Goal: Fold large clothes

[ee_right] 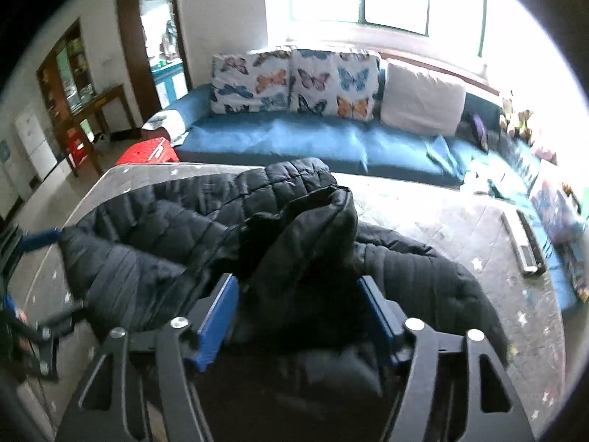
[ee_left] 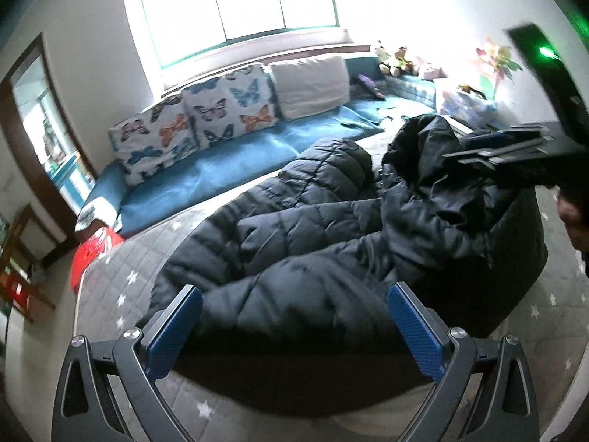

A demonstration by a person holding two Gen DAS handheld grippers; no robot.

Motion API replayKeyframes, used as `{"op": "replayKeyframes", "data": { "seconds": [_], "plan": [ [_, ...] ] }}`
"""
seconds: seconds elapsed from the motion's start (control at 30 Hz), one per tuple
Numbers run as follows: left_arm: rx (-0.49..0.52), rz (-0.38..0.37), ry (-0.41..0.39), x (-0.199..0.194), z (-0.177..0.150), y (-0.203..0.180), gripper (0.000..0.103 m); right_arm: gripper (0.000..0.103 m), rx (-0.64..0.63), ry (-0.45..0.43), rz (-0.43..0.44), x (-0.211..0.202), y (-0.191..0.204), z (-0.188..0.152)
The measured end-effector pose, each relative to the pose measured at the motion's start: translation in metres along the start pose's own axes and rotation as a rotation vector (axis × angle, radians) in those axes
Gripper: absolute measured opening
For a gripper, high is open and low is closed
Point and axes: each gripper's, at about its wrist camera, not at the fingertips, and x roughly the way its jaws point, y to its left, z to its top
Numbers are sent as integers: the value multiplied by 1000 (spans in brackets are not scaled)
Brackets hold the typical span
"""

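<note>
Quilted black puffer jacket (ee_left: 302, 243) w/ slight sheen, matt stitched grey mattress (ee_left: 121, 269), textured blue fingers (ee_right: 217, 320)

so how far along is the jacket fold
Early. Done: the black puffer jacket is laid out on the grey star-print mattress. In hand: the right gripper has a bunched part of it between its pads; the left gripper is open over another edge. Left: no neat fold yet, it's still rumpled.

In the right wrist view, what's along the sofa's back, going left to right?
Butterfly cushion → second butterfly cushion → white pillow → soft toys.
</note>
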Motion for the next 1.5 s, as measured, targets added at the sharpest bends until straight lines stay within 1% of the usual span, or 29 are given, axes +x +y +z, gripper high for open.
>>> {"op": "replayKeyframes", "data": {
  "seconds": [0.03,0.07,0.1,0.13,0.17,0.2,0.27,0.3,0.37,0.53,0.67,0.83,0.97,1.1,1.23,1.3,1.37,1.5],
  "plan": [
    [12,0,7,7,3,-2,103,58,11,13,-2,7,-2,2],
    [16,-2,17,14,5,-3,97,52,20,26,-1,12,-4,3],
    [17,-7,30,23,7,-4,92,48,28,44,3,18,-5,2],
    [13,-17,46,31,7,-3,78,39,33,58,2,22,-6,1],
    [9,-23,54,35,5,-3,71,29,39,66,2,24,-6,-1],
    [5,-27,53,39,5,-2,68,26,42,73,6,24,-5,-3],
    [-6,-59,41,40,0,0,48,18,33,64,7,16,-3,-9],
    [-12,-72,39,38,-3,0,47,18,20,57,4,12,-4,-5],
    [-18,-70,28,31,-10,0,39,16,-5,42,-3,1,0,-7],
    [-31,-79,-5,1,-31,-2,34,14,-63,-15,-3,-38,12,-19],
    [-20,-74,-29,-28,-50,-6,32,14,-127,-70,-2,-75,27,-37],
    [-3,-60,-50,-67,-78,-12,31,14,-211,-113,7,-115,44,-63],
    [-6,-73,-49,-90,-107,-14,31,13,-272,-113,21,-140,58,-90],
    [6,-83,-33,-109,-137,-19,30,13,-308,-87,43,-153,67,-114],
    [27,-84,-10,-120,-166,-30,30,13,-319,-54,57,-157,73,-135],
    [26,-94,10,-122,-181,-35,29,13,-302,-47,75,-162,73,-142],
    [25,-98,30,-122,-197,-38,29,13,-252,-32,111,-169,69,-143],
    [-1,-112,72,-121,-227,-42,27,13,-220,-31,134,-194,67,-147]
  ]
}}
